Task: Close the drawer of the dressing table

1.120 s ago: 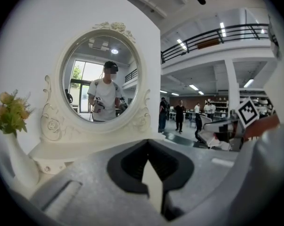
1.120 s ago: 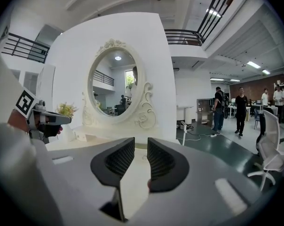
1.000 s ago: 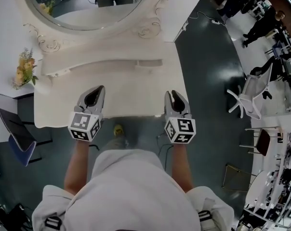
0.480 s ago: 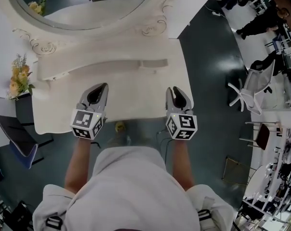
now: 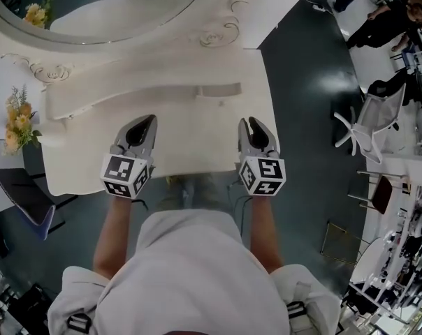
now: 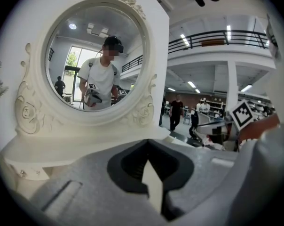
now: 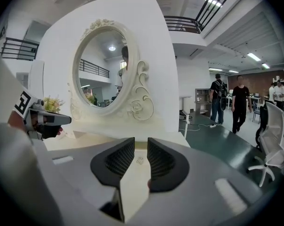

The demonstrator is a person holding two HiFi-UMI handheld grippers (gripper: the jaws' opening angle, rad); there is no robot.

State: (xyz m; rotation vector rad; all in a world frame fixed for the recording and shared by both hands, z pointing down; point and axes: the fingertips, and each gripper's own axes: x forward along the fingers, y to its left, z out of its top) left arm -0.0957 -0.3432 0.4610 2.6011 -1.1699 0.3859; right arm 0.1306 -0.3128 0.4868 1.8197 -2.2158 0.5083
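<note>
The white dressing table [image 5: 190, 128] lies under both grippers, its oval mirror [image 5: 92, 5] at the far side. A raised back shelf [image 5: 218, 89] carries a small rectangular block. No drawer juts past the front edge [image 5: 197, 175] in the head view; the front face is hidden beneath the top. My left gripper [image 5: 147, 123] hovers over the left part of the tabletop, and in the left gripper view [image 6: 147, 142] its tips meet with nothing held. My right gripper [image 5: 251, 125] is over the right part, with a narrow empty gap [image 7: 141, 147] between its pads.
Yellow flowers [image 5: 15, 121] stand left of the table, a dark chair [image 5: 22, 194] below them. A white office chair [image 5: 361, 135] stands on the dark floor to the right. Two people [image 7: 239, 100] stand far off. My torso is close to the table's front edge.
The table has slid down and nearer in the head view, so both grippers reach slightly farther over the tabletop. The small yellow thing on the floor is no longer seen.
</note>
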